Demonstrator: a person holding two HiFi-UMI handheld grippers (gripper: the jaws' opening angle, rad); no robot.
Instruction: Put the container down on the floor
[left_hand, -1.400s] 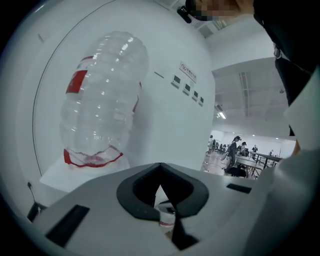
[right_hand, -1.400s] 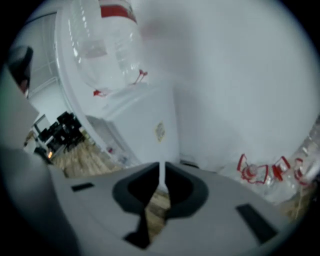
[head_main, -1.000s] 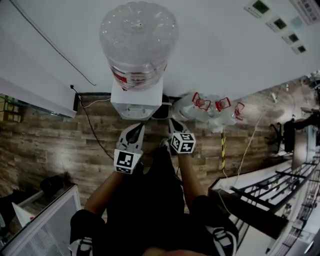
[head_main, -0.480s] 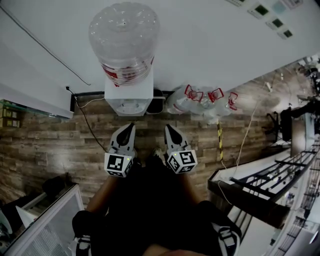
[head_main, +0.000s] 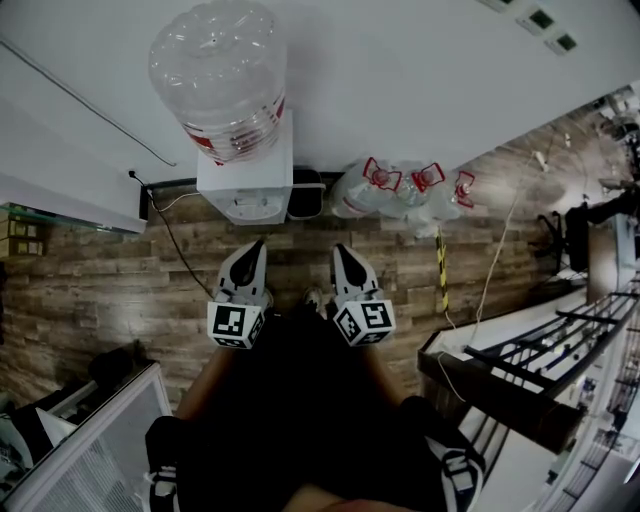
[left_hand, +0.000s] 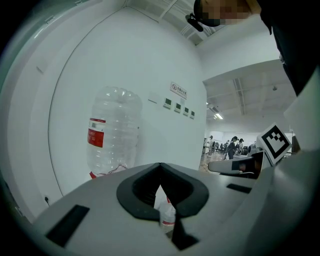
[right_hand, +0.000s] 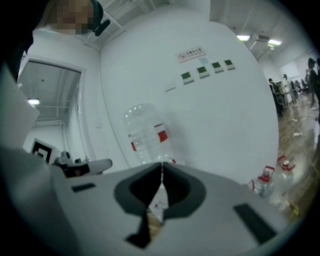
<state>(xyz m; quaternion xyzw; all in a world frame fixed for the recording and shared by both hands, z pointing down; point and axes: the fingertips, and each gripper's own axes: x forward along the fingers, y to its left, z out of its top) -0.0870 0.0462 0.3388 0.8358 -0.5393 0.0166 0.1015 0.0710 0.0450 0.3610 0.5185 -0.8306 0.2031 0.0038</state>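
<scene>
Clear plastic, the bottle (head_main: 215, 80) is being borne neck-down on the dispenser (head_main: 245, 185), apart from the left gripper (head_main: 255, 252) and right gripper (head_main: 342, 255), both being held closed and empty, so wide opening is being called for first.

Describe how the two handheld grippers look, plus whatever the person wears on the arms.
They match. The left gripper and the right gripper each have a pale grey shell that tapers to pointed jaws with black lining inside. Each carries a white marker cube printed with black squares at its rear end. No cables show. The person wears dark clothing, and the sleeves appear to stop above the forearms.
</scene>
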